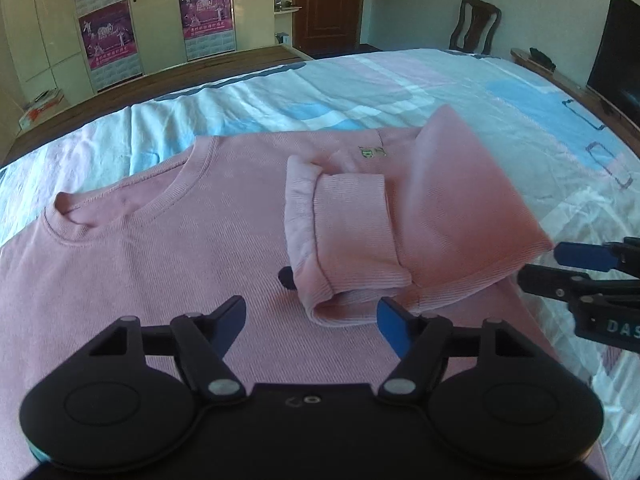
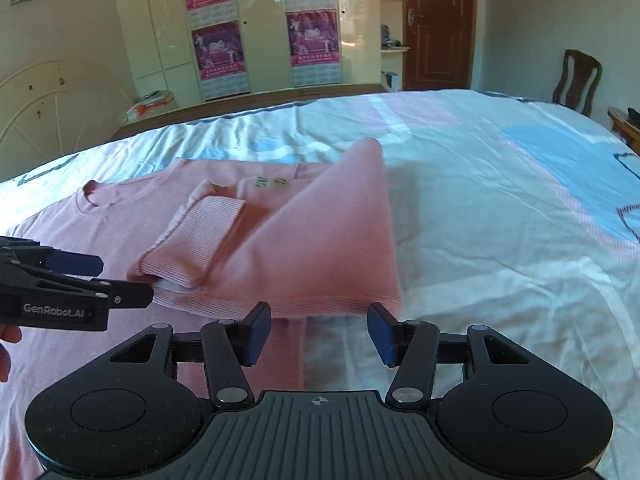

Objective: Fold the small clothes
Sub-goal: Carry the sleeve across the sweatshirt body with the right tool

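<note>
A pink sweatshirt [image 1: 160, 248] lies flat on the bed, its neckline to the left. One sleeve [image 1: 440, 208] is folded across the chest, and its ribbed cuff [image 1: 352, 240] is turned up. My left gripper [image 1: 312, 320] hovers open over the shirt, with the cuff's near end just in front of its blue pads and untouched. My right gripper [image 2: 319, 332] is open too, right behind the folded sleeve's [image 2: 320, 248] near edge, pads clear of the cloth. Each gripper shows in the other's view: the right gripper [image 1: 540, 264] at the sleeve's right, the left gripper [image 2: 126, 280] by the cuff [image 2: 200, 232].
The bed [image 2: 500, 220] has a rumpled white, pink and blue sheet with bare room to the right. A wardrobe with posters [image 2: 264, 28], a brown door [image 2: 438, 24] and a wooden chair [image 1: 474, 26] stand beyond. A dark screen [image 1: 616, 52] is at far right. A hand [image 2: 6, 344] holds the left gripper.
</note>
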A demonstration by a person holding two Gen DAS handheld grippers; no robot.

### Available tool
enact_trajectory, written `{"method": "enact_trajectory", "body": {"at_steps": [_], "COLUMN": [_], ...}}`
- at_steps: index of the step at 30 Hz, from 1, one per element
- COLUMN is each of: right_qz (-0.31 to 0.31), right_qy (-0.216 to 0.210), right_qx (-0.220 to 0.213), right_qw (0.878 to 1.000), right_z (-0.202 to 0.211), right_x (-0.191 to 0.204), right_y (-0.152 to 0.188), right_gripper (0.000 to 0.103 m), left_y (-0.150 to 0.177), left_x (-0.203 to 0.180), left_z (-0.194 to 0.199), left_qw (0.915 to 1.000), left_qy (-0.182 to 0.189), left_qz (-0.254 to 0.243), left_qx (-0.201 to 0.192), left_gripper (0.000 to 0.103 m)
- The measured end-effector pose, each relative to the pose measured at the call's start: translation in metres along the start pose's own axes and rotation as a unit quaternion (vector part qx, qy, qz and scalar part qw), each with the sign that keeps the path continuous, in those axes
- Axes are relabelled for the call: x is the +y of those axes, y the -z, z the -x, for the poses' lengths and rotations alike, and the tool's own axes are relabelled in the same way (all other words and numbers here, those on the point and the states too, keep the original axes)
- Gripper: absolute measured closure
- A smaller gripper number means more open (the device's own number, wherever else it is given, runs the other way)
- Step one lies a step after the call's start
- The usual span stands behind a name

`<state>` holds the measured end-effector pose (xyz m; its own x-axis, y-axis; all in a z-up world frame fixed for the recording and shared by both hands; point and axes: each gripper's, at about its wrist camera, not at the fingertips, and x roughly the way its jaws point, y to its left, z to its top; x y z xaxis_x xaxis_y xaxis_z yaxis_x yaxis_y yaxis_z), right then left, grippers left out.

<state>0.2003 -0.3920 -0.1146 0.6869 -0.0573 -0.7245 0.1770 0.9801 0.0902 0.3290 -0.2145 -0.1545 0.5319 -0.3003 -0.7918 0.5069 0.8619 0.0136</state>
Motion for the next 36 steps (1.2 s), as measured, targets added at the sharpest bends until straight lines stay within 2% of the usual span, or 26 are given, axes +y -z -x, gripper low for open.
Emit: {"method": "enact_trajectory", "body": {"at_steps": [3,5,8,9,10,12,14,17,19,24,29,32,36], "right_qz": [-0.018,-0.030,-0.035,-0.037,-0.038,-0.039,-0.046,-0.061,-0.064,-0.063,-0.046,-0.016,0.032], "right_qy": [0.008,0.009,0.012,0.013,0.015,0.021,0.025,0.016,0.008,-0.008,-0.032,-0.040,0.000], "right_qx": [0.001,0.002,0.007,0.009,0.010,0.011,0.015,0.017,0.011,-0.003,-0.017,-0.009,-0.011], "right_qw": [1.000,1.000,0.999,0.999,0.999,0.999,0.999,0.998,0.998,0.998,0.998,0.999,0.999], "right_z": [0.002,0.004,-0.001,-0.003,-0.005,-0.009,-0.014,-0.022,-0.025,-0.031,-0.027,-0.031,-0.041], "right_x": [-0.011,-0.018,-0.021,-0.022,-0.022,-0.022,-0.023,-0.023,-0.019,-0.005,0.014,0.030,0.044], "right_y": [0.003,0.005,0.005,0.005,0.005,0.006,0.005,0.001,-0.003,-0.012,-0.018,-0.017,-0.014], "right_gripper": [0.050,0.050,0.050,0.050,0.050,0.050,0.050,0.050,0.050,0.050,0.050,0.050,0.050], "left_y": [-0.003,-0.003,-0.005,-0.007,-0.008,-0.012,-0.015,-0.013,-0.012,-0.005,0.012,0.026,0.040], "left_x": [0.000,0.004,0.005,0.007,0.011,0.020,0.032,0.056,0.073,0.110,0.141,0.150,0.153], "left_z": [-0.015,-0.019,-0.027,-0.027,-0.026,-0.024,-0.020,-0.005,0.011,0.043,0.047,0.045,0.035], "left_qw": [0.9999,0.9998,0.9996,0.9994,0.9989,0.9973,0.9941,0.9842,0.9762,0.9626,0.9579,0.9564,0.9595], "left_qy": [0.002,0.009,-0.010,-0.010,-0.005,-0.005,-0.005,0.008,0.002,-0.026,-0.049,-0.058,-0.046], "left_qz": [0.011,0.019,0.022,0.025,0.033,0.060,0.090,0.148,0.177,0.213,0.240,0.251,0.260], "left_qx": [0.007,-0.002,-0.011,-0.020,-0.032,-0.043,-0.060,-0.097,-0.125,-0.166,-0.149,-0.137,-0.099], "left_gripper": [0.041,0.043,0.046,0.053,0.067,0.083,0.092,0.093,0.093,0.094,0.095,0.095,0.095]}}
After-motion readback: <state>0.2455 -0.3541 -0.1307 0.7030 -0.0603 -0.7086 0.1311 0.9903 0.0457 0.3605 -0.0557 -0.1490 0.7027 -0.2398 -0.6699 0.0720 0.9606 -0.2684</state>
